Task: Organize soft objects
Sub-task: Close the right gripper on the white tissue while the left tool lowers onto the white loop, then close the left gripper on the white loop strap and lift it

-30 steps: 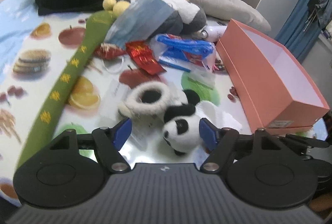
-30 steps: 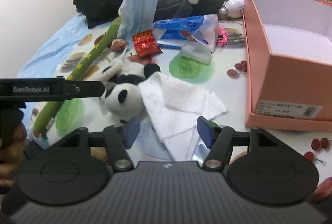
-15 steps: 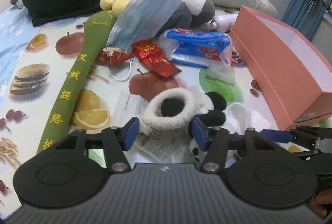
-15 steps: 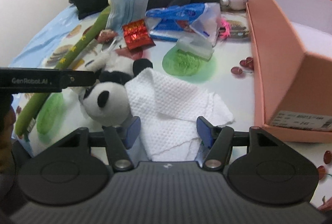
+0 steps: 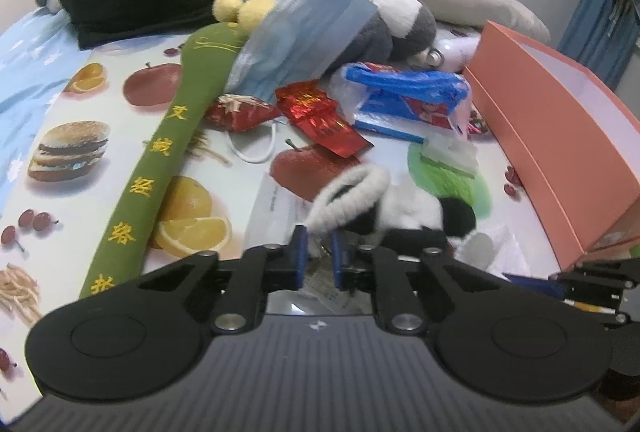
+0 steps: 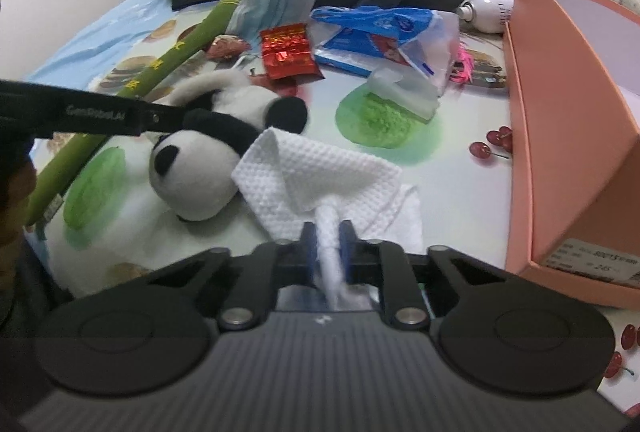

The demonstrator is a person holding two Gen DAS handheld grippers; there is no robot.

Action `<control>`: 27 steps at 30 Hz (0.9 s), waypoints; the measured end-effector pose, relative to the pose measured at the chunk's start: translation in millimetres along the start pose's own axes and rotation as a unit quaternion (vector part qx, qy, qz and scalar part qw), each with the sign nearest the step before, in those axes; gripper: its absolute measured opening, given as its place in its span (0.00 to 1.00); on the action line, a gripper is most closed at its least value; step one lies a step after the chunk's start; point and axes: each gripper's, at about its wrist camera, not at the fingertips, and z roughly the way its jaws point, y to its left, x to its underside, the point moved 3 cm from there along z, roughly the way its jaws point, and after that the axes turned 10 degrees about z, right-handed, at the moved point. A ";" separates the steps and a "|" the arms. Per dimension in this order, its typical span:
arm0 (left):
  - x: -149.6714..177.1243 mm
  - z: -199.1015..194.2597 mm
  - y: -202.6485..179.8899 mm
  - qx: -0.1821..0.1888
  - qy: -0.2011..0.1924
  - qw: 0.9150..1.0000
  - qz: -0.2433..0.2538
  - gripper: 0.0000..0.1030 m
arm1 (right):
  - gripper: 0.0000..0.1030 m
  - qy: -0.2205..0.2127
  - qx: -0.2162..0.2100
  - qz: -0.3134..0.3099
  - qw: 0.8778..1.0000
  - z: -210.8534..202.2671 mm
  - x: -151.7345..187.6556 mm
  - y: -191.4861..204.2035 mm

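One panda plush (image 6: 196, 176) lies just left of the one white cloth (image 6: 320, 172), with one orange box (image 6: 576, 136) well to the cloth's right. The right gripper (image 6: 329, 246) is closing, its jaws pinching a fold of that cloth; the left gripper (image 5: 319, 258) is closing on the panda's fluffy white ring (image 5: 348, 196). Only the right view shows the panda's face and the pink tuft (image 6: 464, 66); only the left shows the burger print (image 5: 70, 152).

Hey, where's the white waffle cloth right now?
In the right wrist view the white waffle cloth lies low and central on the fruit-print table, right of the panda plush, pinched by the closing right gripper.
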 end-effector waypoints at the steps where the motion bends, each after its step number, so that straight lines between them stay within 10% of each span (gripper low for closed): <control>1: -0.4 -2.0 2.0 0.001 -0.003 1.000 -0.007 0.07 | 0.12 -0.002 -0.001 0.004 1.000 -1.8 -0.9 -0.7; 16: -3.5 -21.1 3.9 0.038 -0.022 0.999 -0.030 0.06 | 0.12 -0.021 0.010 0.032 0.999 -21.5 0.8 -8.8; 21: -3.0 -13.9 -0.7 0.018 -0.013 1.000 0.000 0.43 | 0.12 -0.010 0.008 0.047 0.999 -17.8 6.3 -12.4; 27: -6.4 -4.3 -5.2 0.004 -0.005 0.999 0.049 0.44 | 0.12 -0.007 0.009 0.049 0.999 -14.8 6.8 -13.5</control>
